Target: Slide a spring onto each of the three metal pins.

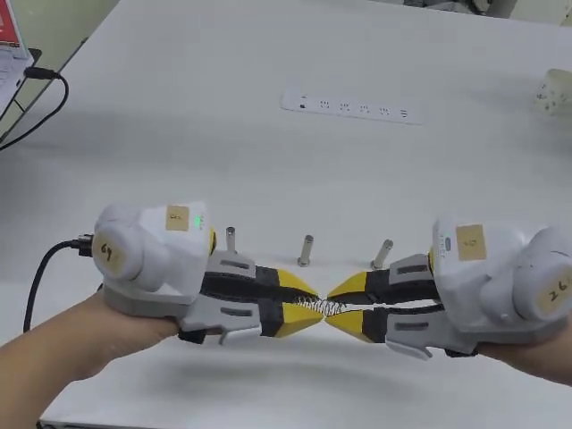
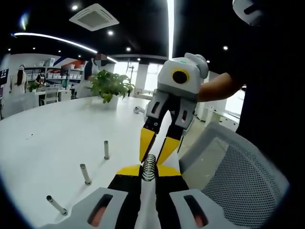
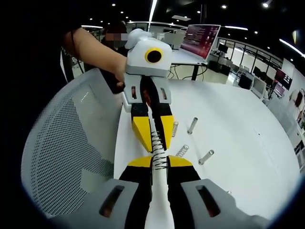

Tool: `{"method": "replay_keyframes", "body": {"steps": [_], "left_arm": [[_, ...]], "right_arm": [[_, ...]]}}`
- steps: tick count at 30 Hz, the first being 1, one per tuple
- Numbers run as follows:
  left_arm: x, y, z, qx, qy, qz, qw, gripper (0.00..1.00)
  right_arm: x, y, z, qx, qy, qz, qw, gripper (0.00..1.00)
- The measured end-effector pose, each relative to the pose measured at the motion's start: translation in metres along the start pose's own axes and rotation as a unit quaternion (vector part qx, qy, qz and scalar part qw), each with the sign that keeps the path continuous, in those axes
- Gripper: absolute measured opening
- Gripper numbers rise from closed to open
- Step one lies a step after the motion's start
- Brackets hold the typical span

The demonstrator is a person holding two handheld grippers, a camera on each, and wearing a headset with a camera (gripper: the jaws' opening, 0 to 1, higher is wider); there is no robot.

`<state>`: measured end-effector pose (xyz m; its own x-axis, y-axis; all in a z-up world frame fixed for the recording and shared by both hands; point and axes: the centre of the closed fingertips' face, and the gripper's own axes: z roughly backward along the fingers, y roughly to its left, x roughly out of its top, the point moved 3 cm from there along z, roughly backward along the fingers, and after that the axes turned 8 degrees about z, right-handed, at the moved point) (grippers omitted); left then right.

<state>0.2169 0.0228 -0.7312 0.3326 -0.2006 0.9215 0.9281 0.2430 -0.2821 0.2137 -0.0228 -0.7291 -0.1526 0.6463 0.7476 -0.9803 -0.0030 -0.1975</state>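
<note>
Three short metal pins stand in a row on the white table [image 1: 268, 161]: left pin [image 1: 231, 239], middle pin [image 1: 307, 250], right pin [image 1: 382, 253]. All three are bare. In front of them my left gripper [image 1: 308, 308] and right gripper [image 1: 332, 308] meet tip to tip. A thin spring [image 1: 322, 308] spans between them, each gripper shut on one end. The left gripper view looks along this spring [image 2: 149, 167] end-on at its own tips. In the right gripper view the spring [image 3: 157, 145] runs up into the left gripper's yellow fingers [image 3: 143, 129]. Two loose springs [image 3: 175, 128] [image 3: 182, 150] lie near the pins.
A white power strip [image 1: 353, 107] lies farther back on the table. A black cable [image 1: 45, 89] curls at the far left near a laptop corner. A grey mesh chair [image 2: 228, 162] stands at the table's near edge behind the grippers.
</note>
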Motion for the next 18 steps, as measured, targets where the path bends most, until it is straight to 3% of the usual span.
{"method": "replay_keyframes", "body": {"steps": [18], "left_arm": [[0.0017,-0.0026,-0.0011,-0.006,-0.001,0.005,1.0000,0.02]], "right_arm": [[-0.0049,0.0022,0.0011,0.008,-0.002,-0.013,0.9999,0.15]]}}
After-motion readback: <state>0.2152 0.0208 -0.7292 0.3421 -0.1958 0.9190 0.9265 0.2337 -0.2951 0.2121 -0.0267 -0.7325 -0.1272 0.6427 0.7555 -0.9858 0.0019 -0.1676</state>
